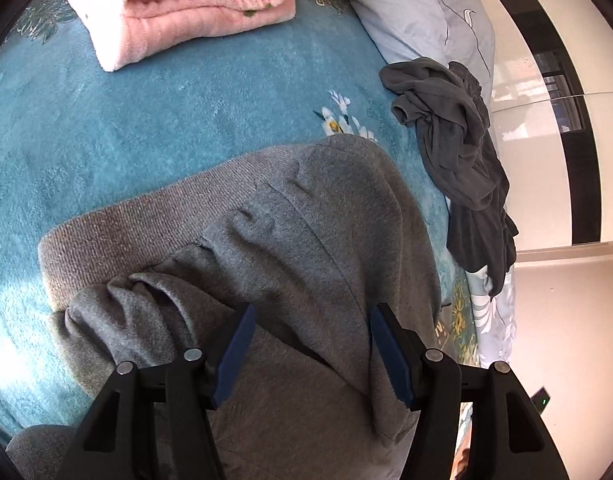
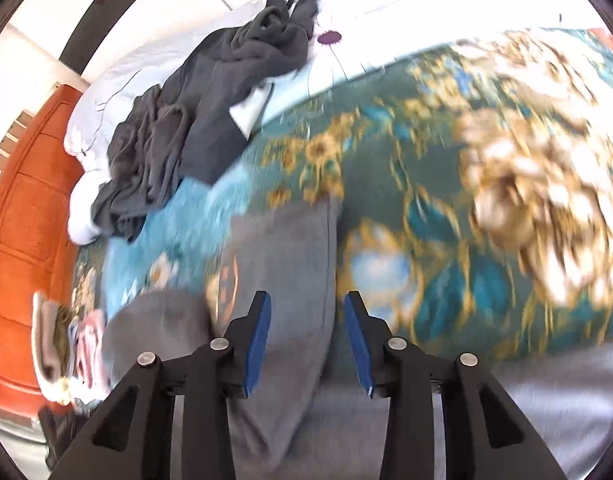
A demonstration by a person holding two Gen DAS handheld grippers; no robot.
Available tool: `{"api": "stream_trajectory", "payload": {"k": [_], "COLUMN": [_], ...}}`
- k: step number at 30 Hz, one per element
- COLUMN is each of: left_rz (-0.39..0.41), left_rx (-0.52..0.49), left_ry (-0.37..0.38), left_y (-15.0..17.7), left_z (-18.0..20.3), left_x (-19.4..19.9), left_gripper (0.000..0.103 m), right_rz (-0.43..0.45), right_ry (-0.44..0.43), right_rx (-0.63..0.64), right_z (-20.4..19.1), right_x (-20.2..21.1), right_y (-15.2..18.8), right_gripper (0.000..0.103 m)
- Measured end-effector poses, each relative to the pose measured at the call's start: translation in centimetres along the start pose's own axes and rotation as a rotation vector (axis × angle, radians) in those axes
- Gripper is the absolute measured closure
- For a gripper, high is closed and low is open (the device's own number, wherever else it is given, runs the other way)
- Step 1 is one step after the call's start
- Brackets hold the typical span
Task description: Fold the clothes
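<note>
A grey knit sweater (image 1: 290,216) with a ribbed hem lies partly folded on the teal bedspread (image 1: 126,132). My left gripper (image 1: 310,340) is open just above its bunched cloth, fingers (image 1: 236,344) apart. In the right wrist view, which is blurred, the same grey sweater (image 2: 282,280) lies under my right gripper (image 2: 306,332), which is open with nothing between its blue pads. A crumpled dark grey garment (image 1: 462,152) lies at the bed's edge; it also shows in the right wrist view (image 2: 210,100).
A folded pink blanket stack (image 1: 178,8) sits at the far side of the bed. A pale blue floral pillow (image 1: 426,12) lies behind the dark garment. An orange wooden cabinet (image 2: 26,220) stands to the left. A small folded pile (image 2: 70,348) shows at lower left.
</note>
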State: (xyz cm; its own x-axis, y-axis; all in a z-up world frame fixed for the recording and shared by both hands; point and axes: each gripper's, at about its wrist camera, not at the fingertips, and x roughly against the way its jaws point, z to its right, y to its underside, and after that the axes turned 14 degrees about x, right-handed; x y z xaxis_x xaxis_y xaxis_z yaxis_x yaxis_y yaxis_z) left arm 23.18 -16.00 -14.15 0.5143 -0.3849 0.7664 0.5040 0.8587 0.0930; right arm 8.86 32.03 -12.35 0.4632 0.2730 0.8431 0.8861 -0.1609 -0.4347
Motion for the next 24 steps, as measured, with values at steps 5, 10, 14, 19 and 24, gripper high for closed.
{"api": "stream_trajectory", "payload": {"k": [5, 10, 14, 19, 24], "left_rz": [-0.004, -0.017, -0.032, -0.039, -0.038], "left_rx": [0.011, 0.037, 0.037, 0.002, 0.004], "left_ry": [-0.016, -0.031, -0.037, -0.060, -0.069], "left_y": [-0.1, -0.3, -0.5, -0.5, -0.5], "left_z": [0.0, -0.3, -0.3, 0.3, 0.2], "left_x": [-1.0, -2.0, -2.7, -3.5, -3.4], "left_gripper": [0.037, 0.037, 0.037, 0.037, 0.037], "right_rz": [-0.137, -0.277, -0.345, -0.333, -0.344], "right_ry": [0.051, 0.151, 0.117, 0.110, 0.141], "right_rx": [0.299, 0.614, 0.681, 0.710, 0.696], "right_z": [-4.8, -8.5, -8.4, -8.0, -8.4], "right_x": [-5.4, -10.9, -12.9, -12.8, -12.0], "right_y": [-6.2, -6.3, -5.7, -5.0, -4.1], "right_gripper": [0.055, 0.054, 0.051, 0.049, 0.089]}}
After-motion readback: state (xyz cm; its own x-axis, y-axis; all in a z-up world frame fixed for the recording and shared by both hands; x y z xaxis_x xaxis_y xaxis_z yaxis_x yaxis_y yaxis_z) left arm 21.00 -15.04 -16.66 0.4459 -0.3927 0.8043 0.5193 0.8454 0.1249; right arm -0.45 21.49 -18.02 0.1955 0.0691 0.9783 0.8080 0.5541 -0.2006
